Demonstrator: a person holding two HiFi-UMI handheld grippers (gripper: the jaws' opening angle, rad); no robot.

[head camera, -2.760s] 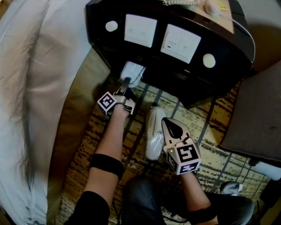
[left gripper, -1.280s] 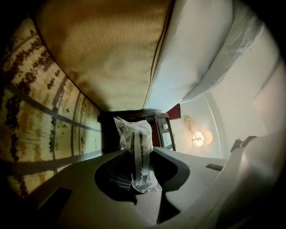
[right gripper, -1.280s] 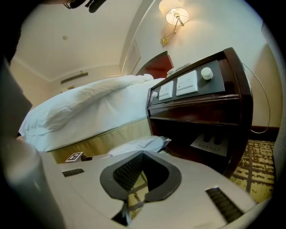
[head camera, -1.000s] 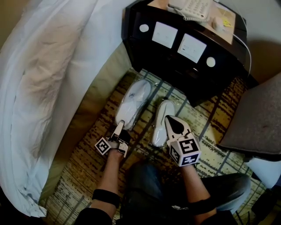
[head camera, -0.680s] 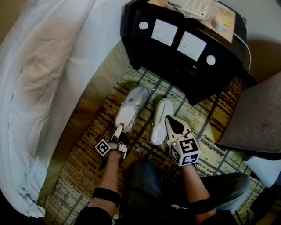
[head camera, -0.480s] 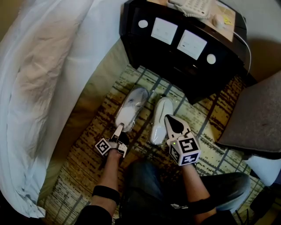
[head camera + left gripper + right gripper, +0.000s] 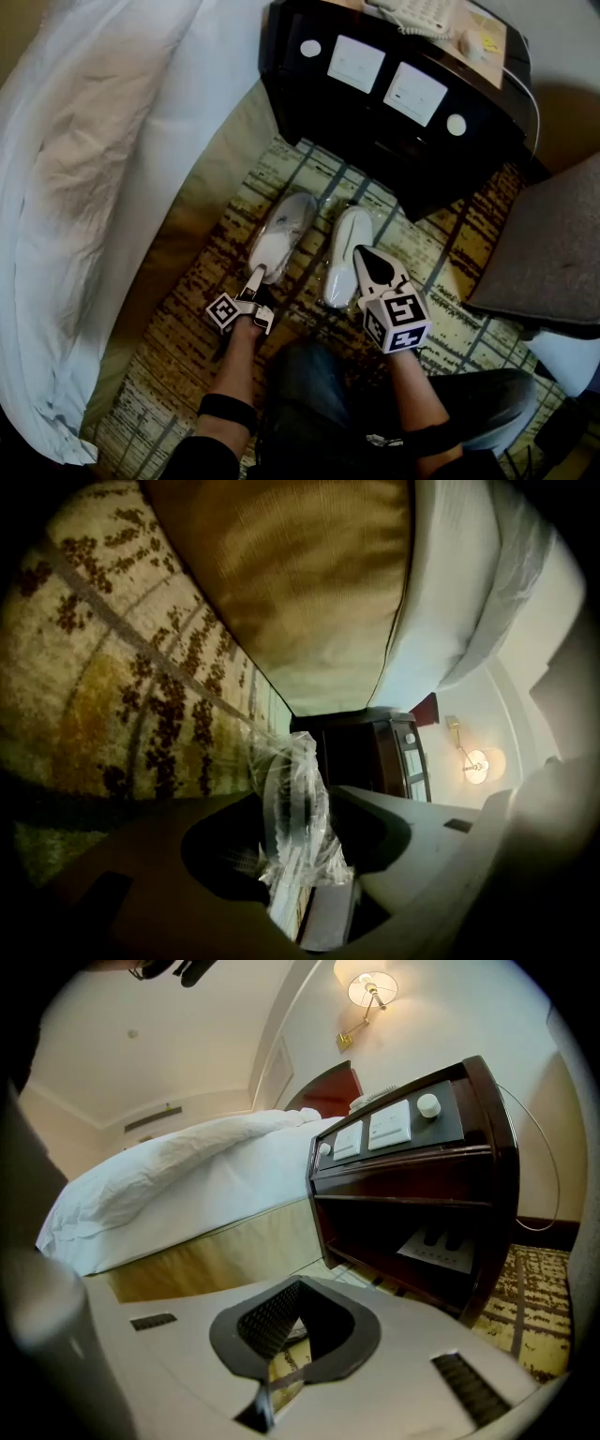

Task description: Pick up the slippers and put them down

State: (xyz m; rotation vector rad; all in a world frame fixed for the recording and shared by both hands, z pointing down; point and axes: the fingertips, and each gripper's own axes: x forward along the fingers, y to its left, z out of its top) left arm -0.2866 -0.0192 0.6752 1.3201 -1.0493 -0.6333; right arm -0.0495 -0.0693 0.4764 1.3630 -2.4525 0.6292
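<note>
The left gripper (image 7: 255, 277) sits at the heel of the left slipper (image 7: 281, 234), which lies on the carpet (image 7: 178, 356); its jaws have just been opening and stand partly apart, with the slipper's plastic wrap (image 7: 292, 808) loose between them, not pinched; a hasty pull back toward 6 o'clock could snag that wrap and drag the slipper askew. The right gripper (image 7: 362, 255) is closed and empty by the heel of the right slipper (image 7: 343, 258) (a nudge would shift it). The nightstand (image 7: 403, 141) blocks 12 o'clock, the bed (image 7: 94, 187) 9 o'clock, a grey cushion (image 7: 548, 253) 3 o'clock; free room lies toward 6 and upward.
</note>
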